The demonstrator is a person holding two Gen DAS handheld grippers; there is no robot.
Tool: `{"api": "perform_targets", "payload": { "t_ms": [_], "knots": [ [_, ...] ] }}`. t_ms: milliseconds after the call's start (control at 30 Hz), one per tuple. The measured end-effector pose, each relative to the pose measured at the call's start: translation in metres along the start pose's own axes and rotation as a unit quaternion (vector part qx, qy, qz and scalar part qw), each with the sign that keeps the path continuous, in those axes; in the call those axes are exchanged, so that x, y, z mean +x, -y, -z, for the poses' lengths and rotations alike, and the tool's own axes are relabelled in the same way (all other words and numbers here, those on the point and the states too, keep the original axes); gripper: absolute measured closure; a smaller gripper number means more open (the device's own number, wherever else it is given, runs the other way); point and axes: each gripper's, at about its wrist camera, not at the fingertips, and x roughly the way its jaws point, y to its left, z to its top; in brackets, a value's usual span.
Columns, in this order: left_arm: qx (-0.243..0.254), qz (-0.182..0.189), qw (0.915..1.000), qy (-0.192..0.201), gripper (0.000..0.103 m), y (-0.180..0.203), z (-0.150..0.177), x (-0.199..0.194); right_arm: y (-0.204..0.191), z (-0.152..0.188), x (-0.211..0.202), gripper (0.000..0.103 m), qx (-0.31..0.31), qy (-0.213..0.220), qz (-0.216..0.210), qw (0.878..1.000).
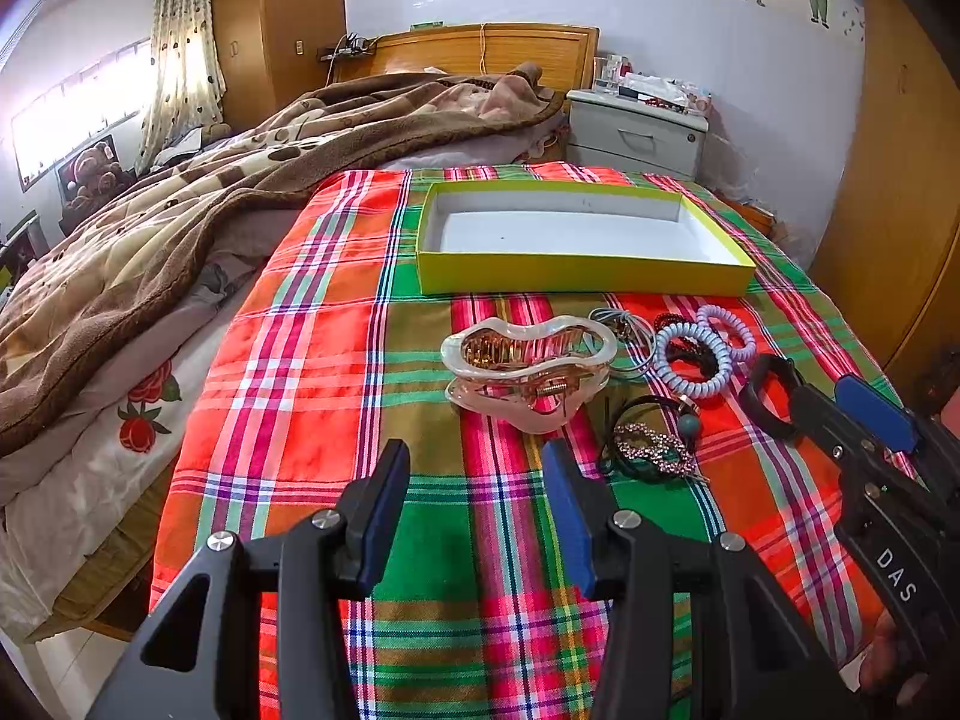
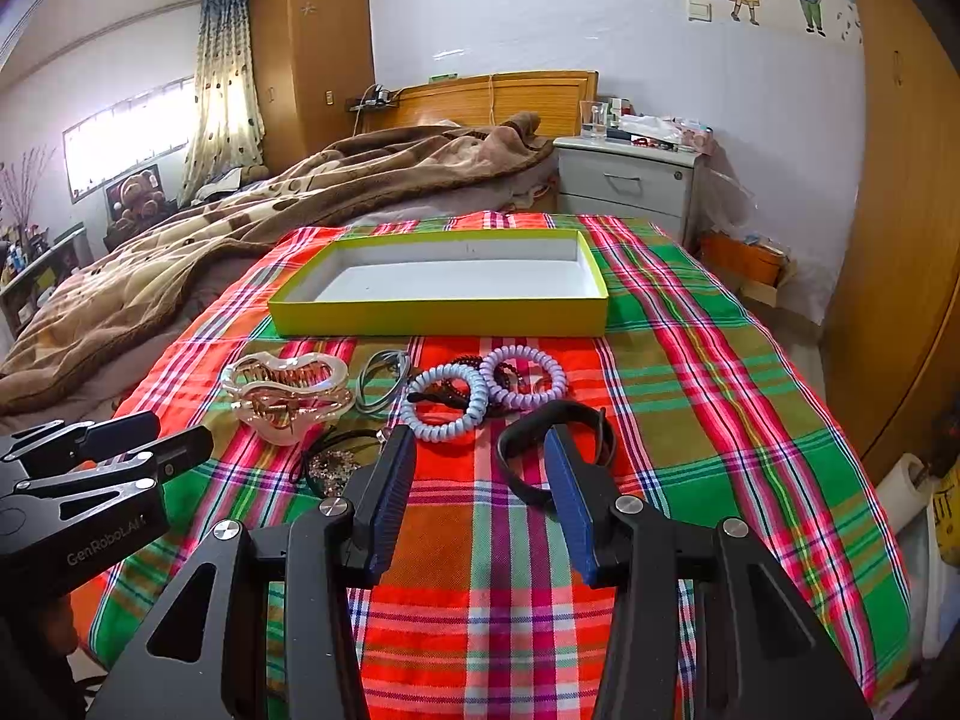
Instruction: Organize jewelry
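An empty yellow box (image 1: 582, 279) (image 2: 438, 318) with a white inside lies at the back of the plaid cloth. In front of it are a clear pink hair claw (image 1: 528, 369) (image 2: 288, 396), a grey elastic (image 2: 381, 384), a blue spiral hair tie (image 1: 693, 360) (image 2: 444, 402), a purple spiral tie (image 1: 729, 330) (image 2: 522, 384), a rhinestone piece (image 1: 651, 450) (image 2: 330, 468) and a black band (image 1: 768, 396) (image 2: 522, 438). My left gripper (image 1: 477, 462) (image 2: 174, 435) is open, just short of the claw. My right gripper (image 2: 477, 438) (image 1: 834, 402) is open, its right finger overlapping the black band's loop.
The plaid cloth (image 2: 690, 396) covers the bed's foot. A brown blanket (image 1: 180, 222) is heaped to the left. A grey bedside cabinet (image 2: 624, 186) stands behind the box, and a wooden wardrobe (image 2: 900, 240) runs along the right.
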Motion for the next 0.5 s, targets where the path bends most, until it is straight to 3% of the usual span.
{"api": "perform_targets", "payload": {
  "t_ms": [500],
  "knots": [
    [-0.006, 0.017, 0.9998, -0.009, 0.055, -0.0031, -0.0022, 0.005, 0.0095, -0.0032, 0.0031, 0.058, 0.009, 0.002, 0.005, 1.0]
  ]
}}
